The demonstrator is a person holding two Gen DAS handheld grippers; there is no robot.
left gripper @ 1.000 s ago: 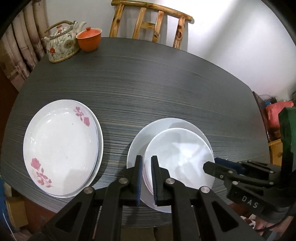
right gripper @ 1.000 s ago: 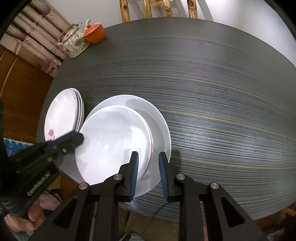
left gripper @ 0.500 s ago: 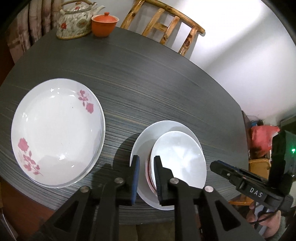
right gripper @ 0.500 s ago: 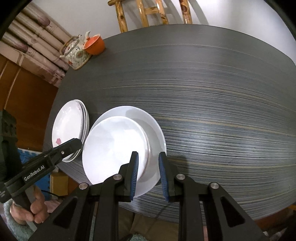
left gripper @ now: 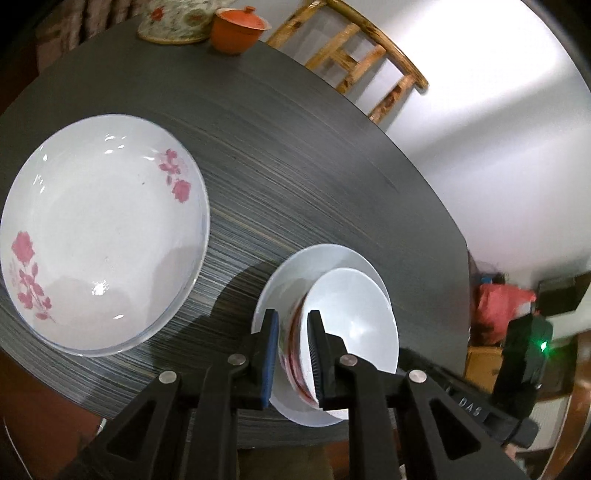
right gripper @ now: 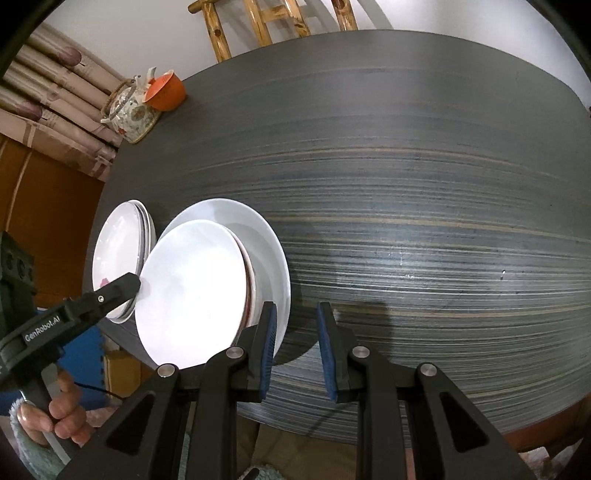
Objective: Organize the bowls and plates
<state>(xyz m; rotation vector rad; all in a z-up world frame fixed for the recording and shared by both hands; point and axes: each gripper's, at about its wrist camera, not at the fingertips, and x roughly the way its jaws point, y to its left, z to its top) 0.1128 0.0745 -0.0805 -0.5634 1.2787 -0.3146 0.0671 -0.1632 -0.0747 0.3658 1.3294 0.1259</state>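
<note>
A stack of small dishes, plain white on top with red-patterned ones beneath, rests on a large white plate near the table's front edge. My left gripper is shut on the near rim of that stack, which tilts up on that side. In the right wrist view the same stack leans over the large plate, with the left gripper's tip at its left rim. My right gripper is open just right of the large plate's rim, with only table between its pads. A stack of rose-printed plates lies to the left.
The dark striped table stretches bare to the right and back. A flowered teapot and an orange lidded cup stand at the far left corner. A wooden chair stands behind the table. A hand holds the left gripper.
The left gripper has rolled and come lower, and its jaws now take in the small stack's rim, whose near side has tipped up. The right gripper has slid right, off the large plate.
</note>
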